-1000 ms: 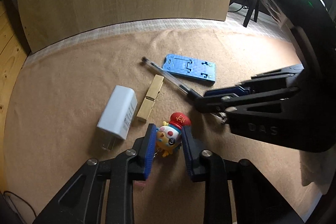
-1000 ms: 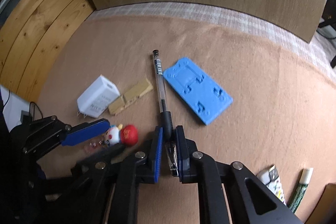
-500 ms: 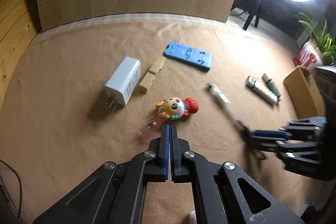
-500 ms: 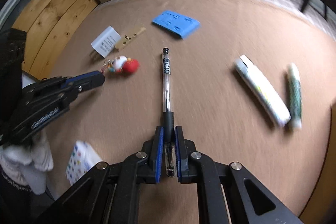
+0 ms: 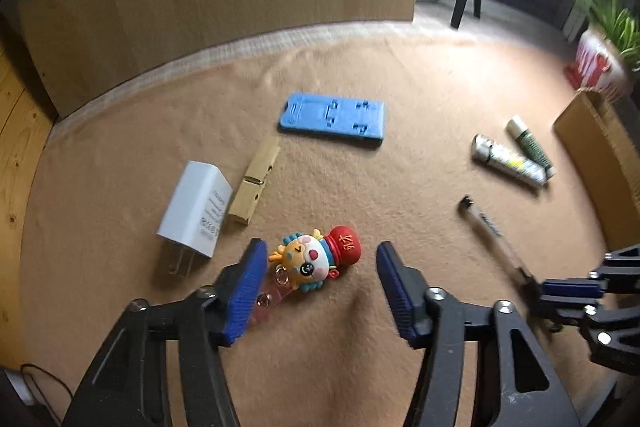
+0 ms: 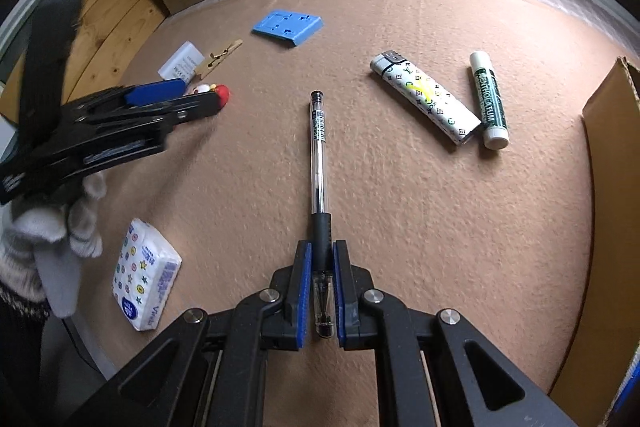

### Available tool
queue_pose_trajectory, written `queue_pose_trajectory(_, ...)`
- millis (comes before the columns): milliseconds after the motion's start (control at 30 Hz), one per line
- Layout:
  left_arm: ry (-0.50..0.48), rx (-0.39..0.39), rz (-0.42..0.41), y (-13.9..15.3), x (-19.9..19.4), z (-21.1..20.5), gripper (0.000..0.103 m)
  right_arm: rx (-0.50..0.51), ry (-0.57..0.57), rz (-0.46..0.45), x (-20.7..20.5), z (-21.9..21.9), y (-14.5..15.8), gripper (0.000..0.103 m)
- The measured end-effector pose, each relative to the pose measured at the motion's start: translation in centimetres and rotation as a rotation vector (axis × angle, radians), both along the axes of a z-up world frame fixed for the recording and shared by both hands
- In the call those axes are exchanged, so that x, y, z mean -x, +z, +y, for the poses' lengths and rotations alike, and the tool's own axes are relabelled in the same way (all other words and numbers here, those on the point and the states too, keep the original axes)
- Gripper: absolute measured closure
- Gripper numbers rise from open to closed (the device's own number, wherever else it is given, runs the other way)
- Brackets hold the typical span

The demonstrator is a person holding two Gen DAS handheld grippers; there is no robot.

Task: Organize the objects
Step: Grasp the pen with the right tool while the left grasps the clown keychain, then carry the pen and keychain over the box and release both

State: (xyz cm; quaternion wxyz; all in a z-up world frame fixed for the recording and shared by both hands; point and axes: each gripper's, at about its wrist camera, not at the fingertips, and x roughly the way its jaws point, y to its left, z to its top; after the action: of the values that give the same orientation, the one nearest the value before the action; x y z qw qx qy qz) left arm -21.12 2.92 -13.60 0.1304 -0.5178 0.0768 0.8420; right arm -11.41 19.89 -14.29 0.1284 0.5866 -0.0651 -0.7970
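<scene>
A cartoon keychain toy [image 5: 316, 259] with a red hat lies on the tan felt mat [image 5: 400, 75]. My left gripper [image 5: 320, 249] straddles it. Its jaws are opening and the blue pads [image 5: 248, 283] stand clear of the toy's body. From the right wrist view the left gripper [image 6: 200, 95] hides most of the toy [image 6: 218, 93]. My right gripper [image 6: 320, 247] is shut on the grip end of a clear pen [image 6: 319, 147], whose tip points away from me. The left wrist view shows the pen [image 5: 492, 231] and right gripper [image 5: 568, 291] at the right.
On the mat lie a blue phone stand [image 5: 332, 121], a white charger [image 5: 196, 209], a wooden clothespin [image 5: 254, 185], a patterned lighter [image 6: 424, 97], a lip balm stick [image 6: 488, 99] and a tissue pack [image 6: 146, 275]. A cardboard box [image 6: 612, 187] stands at the right. A gloved hand [image 6: 52, 227] holds the left gripper.
The left gripper closed empty just short of the toy, then spread its jaws around it. The right gripper carried the pen away from the phone stand, to the right, near the lighter.
</scene>
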Motion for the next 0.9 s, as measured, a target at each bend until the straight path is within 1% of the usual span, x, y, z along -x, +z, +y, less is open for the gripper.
queue_pose_trajectory(67, -0.001, -0.004, -0.001, -0.2, 0.1, -0.1, 0.05, -0.028, 0.003, 0.009, -0.1, -0.1, 0.2, 0.092)
queue_pose_trajectory(133, 0.002, -0.02, -0.002, -0.2, 0.1, -0.3, 0.051, -0.044, 0.007, 0.018, 0.1, -0.2, 0.4, 0.085)
queue_pose_trajectory(200, 0.004, -0.027, 0.0, -0.2, -0.1, -0.5, 0.052, -0.059, 0.004, 0.037, 0.3, -0.4, 0.7, 0.069)
queue_pose_trajectory(267, 0.002, -0.025, 0.002, -0.1, -0.3, -0.4, 0.053, -0.073, 0.007, 0.05, 0.8, -0.8, 0.8, 0.069)
queue_pose_trajectory(367, 0.015, -0.044, -0.003, -0.1, -0.4, -0.7, 0.053, -0.095, 0.028, 0.052, 1.6, -1.7, 0.5, 0.07)
queue_pose_trajectory(400, 0.02, -0.05, -0.004, 0.0, -0.5, -0.8, 0.054, -0.108, 0.036, 0.048, 1.8, -2.1, 0.2, 0.078)
queue_pose_trajectory(433, 0.026, -0.059, -0.007, 0.2, -0.6, -1.0, 0.054, -0.137, 0.039, 0.056, 1.9, -2.4, 0.1, 0.081)
queue_pose_trajectory(467, 0.028, -0.066, -0.007, 0.3, -0.7, -1.1, 0.058, -0.155, 0.04, 0.066, 1.8, -2.3, 0.1, 0.088)
queue_pose_trajectory(500, 0.031, -0.074, -0.007, 0.6, -1.0, -1.3, 0.058, -0.159, 0.04, 0.064, 1.7, -2.3, 0.1, 0.093)
queue_pose_trajectory(567, 0.034, -0.078, -0.004, 0.9, -1.3, -1.4, 0.058, -0.125, 0.029, 0.053, 1.6, -1.7, 0.2, 0.093)
queue_pose_trajectory(633, 0.037, -0.078, -0.002, 1.0, -1.6, -1.5, 0.058, -0.112, 0.019, 0.051, 1.5, -1.5, 0.3, 0.093)
queue_pose_trajectory(700, 0.042, -0.094, -0.001, 1.3, -1.9, -1.6, 0.058, -0.085, -0.001, 0.052, 1.2, -0.7, 0.7, 0.093)
queue_pose_trajectory(800, 0.041, -0.108, 0.02, 2.3, -2.7, -1.3, 0.058, -0.048, -0.036, 0.07, 0.3, 0.7, 1.9, 0.093)
queue_pose_trajectory(900, 0.035, -0.136, 0.042, 3.8, -3.1, -0.8, 0.058, -0.024, -0.07, 0.105, -1.5, 2.4, 4.1, 0.093)
